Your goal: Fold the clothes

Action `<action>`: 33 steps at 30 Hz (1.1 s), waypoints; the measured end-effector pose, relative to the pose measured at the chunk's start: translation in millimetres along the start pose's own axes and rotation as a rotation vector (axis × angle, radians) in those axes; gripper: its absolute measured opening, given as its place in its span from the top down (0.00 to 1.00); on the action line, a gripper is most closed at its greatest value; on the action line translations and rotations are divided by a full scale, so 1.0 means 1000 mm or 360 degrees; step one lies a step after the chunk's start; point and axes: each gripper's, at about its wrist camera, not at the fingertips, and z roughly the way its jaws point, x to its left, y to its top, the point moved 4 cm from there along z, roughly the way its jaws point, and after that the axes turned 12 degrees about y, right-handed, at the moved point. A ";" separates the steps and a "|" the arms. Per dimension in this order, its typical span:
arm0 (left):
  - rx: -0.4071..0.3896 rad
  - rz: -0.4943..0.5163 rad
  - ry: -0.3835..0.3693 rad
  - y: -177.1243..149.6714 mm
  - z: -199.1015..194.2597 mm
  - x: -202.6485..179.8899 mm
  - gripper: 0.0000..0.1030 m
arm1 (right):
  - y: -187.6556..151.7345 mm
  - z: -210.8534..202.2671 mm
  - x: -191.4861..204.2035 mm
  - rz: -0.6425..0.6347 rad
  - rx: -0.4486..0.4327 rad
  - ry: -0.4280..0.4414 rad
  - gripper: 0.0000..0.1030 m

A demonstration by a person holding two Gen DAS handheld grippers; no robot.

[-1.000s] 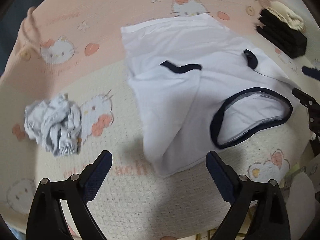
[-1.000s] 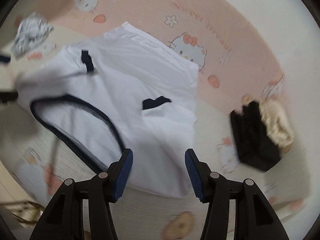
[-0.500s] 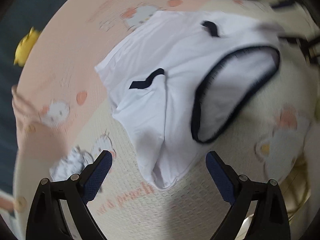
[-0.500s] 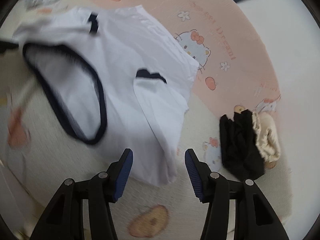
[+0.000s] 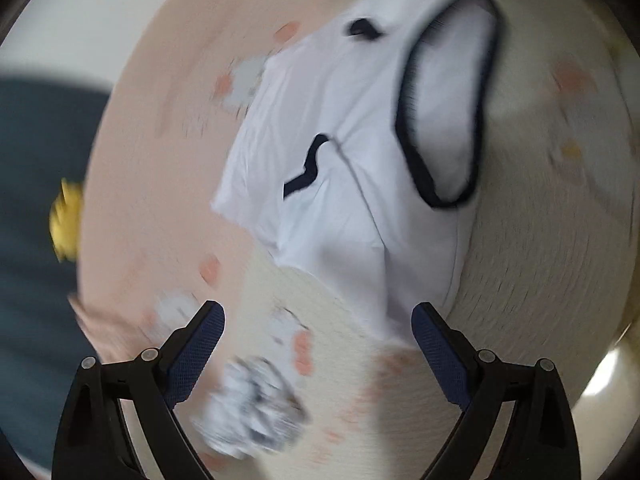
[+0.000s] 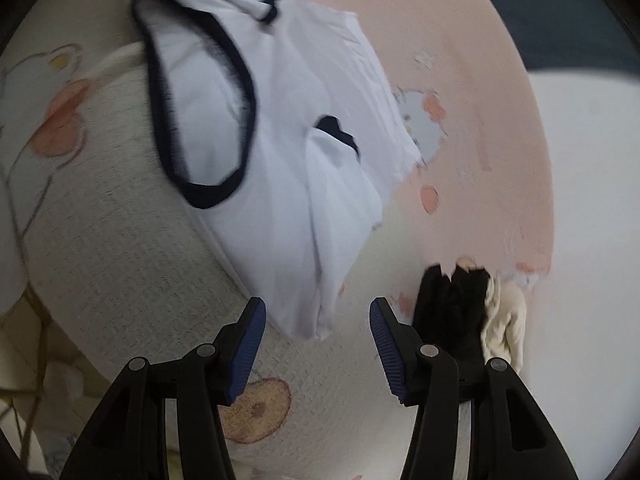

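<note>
Left wrist view: the left tool (image 5: 318, 342) is hanging wide open, gripping nothing, over a pink and cream cartoon-cat blanket (image 5: 160, 120). The white T-shirt (image 5: 352, 160) with its navy collar (image 5: 444, 112) is lying from centre toward 1 o'clock, sleeves already turned in, its nearest corner just ahead of the tool's right finger at about 5 o'clock. A crumpled grey-white garment (image 5: 252, 408) is sitting between the fingers at 6 o'clock. The picture is smearing heavily with motion, so the risk, as I judge it, is closing on that stray garment or on the blanket's weave instead of the shirt, or pinching a single layer and undoing the fold.

Right wrist view: the right tool (image 6: 318, 344) is also spread open and empty, with the shirt's folded corner (image 6: 308, 320) lying just between its fingertips. A black garment (image 6: 452, 312) and a cream one (image 6: 504, 320) are lying at 4 o'clock, near enough to snag.

No writing or brand is reading clearly in either view; the blanket print is too blurred.
</note>
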 end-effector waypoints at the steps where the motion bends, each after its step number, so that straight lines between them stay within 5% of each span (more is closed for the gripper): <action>1: -0.0026 0.0045 0.0015 0.000 -0.002 -0.003 0.07 | 0.002 0.001 0.002 -0.0032 0.0000 -0.0008 0.48; 13: 0.0092 -0.0247 -0.0291 0.015 -0.017 -0.023 0.07 | -0.003 0.009 0.022 -0.0322 0.0012 -0.0093 0.42; 20: 0.0071 -0.0298 -0.0130 0.035 -0.015 -0.031 0.07 | 0.006 0.013 0.022 -0.0375 -0.0028 -0.0147 0.37; 26: 0.0066 -0.0336 -0.0108 0.058 -0.005 -0.027 0.07 | 0.027 0.016 0.021 -0.0363 -0.0085 -0.0190 0.36; 29: 0.0005 -0.0245 -0.0061 0.061 -0.008 -0.029 0.07 | 0.028 0.017 0.020 -0.0384 -0.0109 -0.0198 0.36; 33: 0.0083 -0.0294 -0.0041 0.046 -0.002 -0.024 0.07 | 0.014 0.018 0.015 -0.0389 -0.0087 -0.0246 0.35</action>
